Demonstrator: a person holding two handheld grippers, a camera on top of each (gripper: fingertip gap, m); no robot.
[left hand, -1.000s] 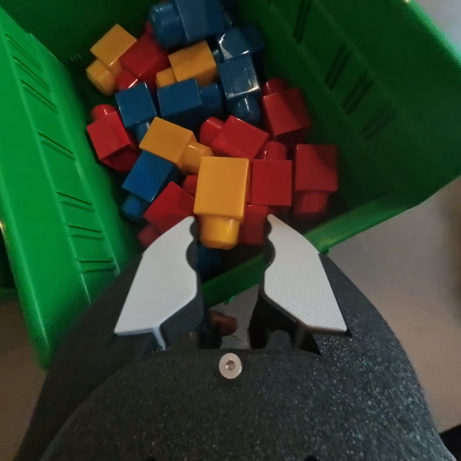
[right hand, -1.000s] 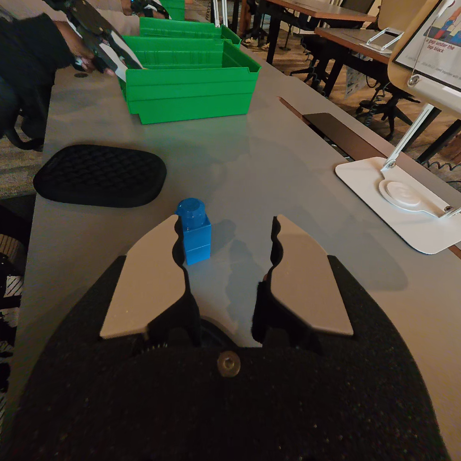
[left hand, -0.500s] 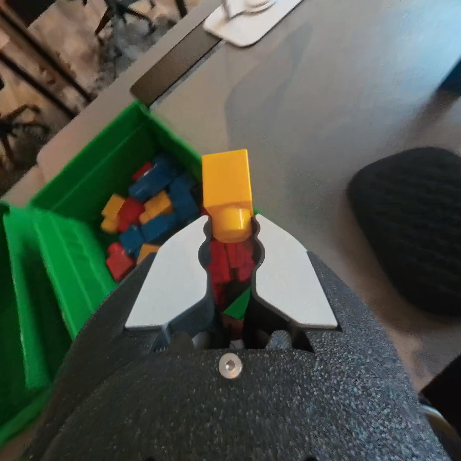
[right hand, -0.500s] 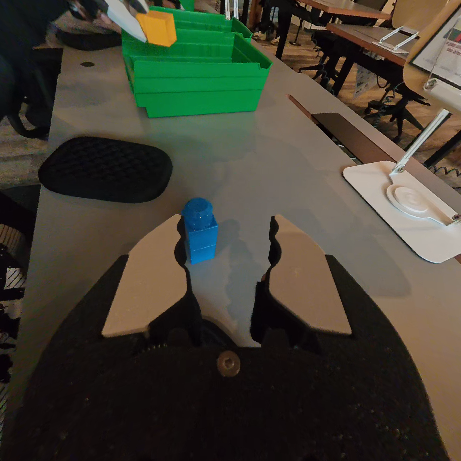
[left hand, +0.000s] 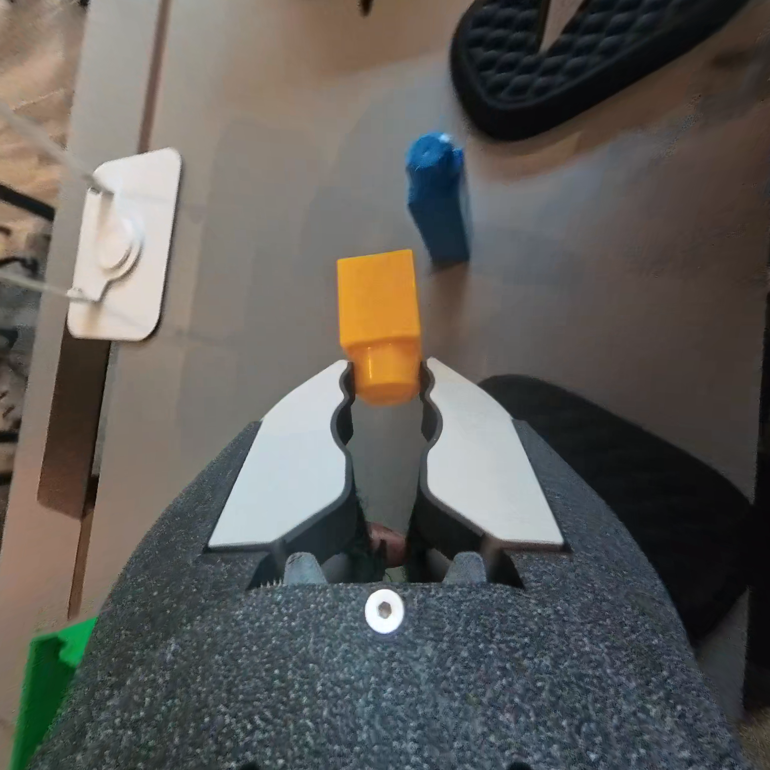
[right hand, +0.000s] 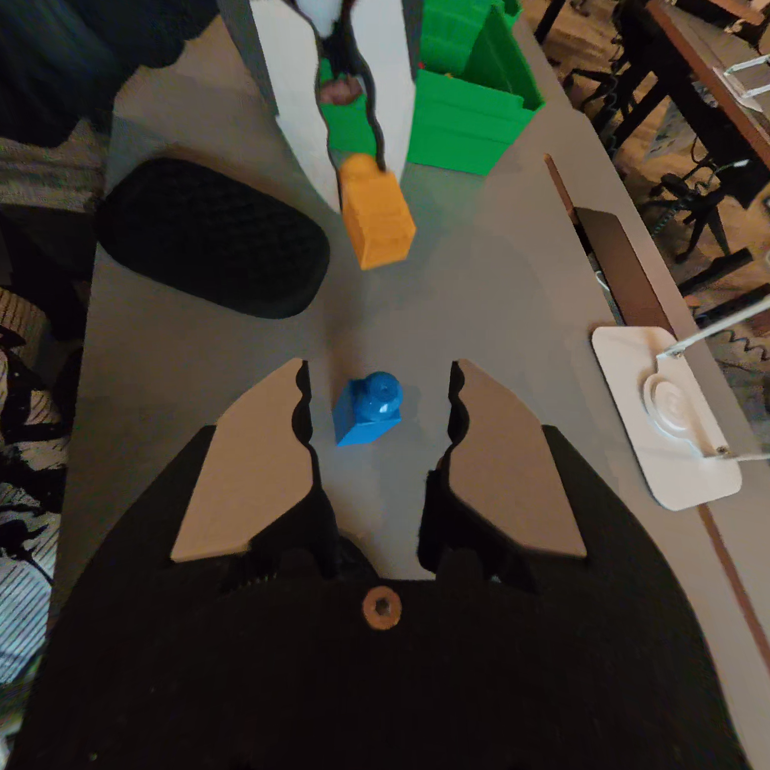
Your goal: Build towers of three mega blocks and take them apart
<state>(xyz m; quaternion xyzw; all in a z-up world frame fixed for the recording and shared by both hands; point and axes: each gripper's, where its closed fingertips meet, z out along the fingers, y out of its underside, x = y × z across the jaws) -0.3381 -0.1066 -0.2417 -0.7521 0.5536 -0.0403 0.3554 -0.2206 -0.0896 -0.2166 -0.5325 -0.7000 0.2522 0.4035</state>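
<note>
My left gripper (left hand: 385, 375) is shut on the stud of a yellow block (left hand: 378, 306) and holds it in the air above the grey table. The same block (right hand: 377, 218) and left gripper (right hand: 358, 166) show in the right wrist view, beyond the blue block. A blue block (right hand: 366, 410) stands upright on the table, stud up; it also shows in the left wrist view (left hand: 437, 208). My right gripper (right hand: 379, 375) is open and empty above the blue block, which lies between its fingertips in the view.
A green bin (right hand: 466, 108) of blocks stands at the far end of the table, its corner in the left wrist view (left hand: 41, 675). A black mat (right hand: 208, 237) lies left of the blocks. A white stand base (right hand: 662, 412) sits at the right edge. Some 12 centimetres of space lies between my two pairs of fingers.
My left gripper lifted the yellow block out of the green bin and carried it over the table toward the blue block. My right gripper shifted so the blue block sits between its fingers.
</note>
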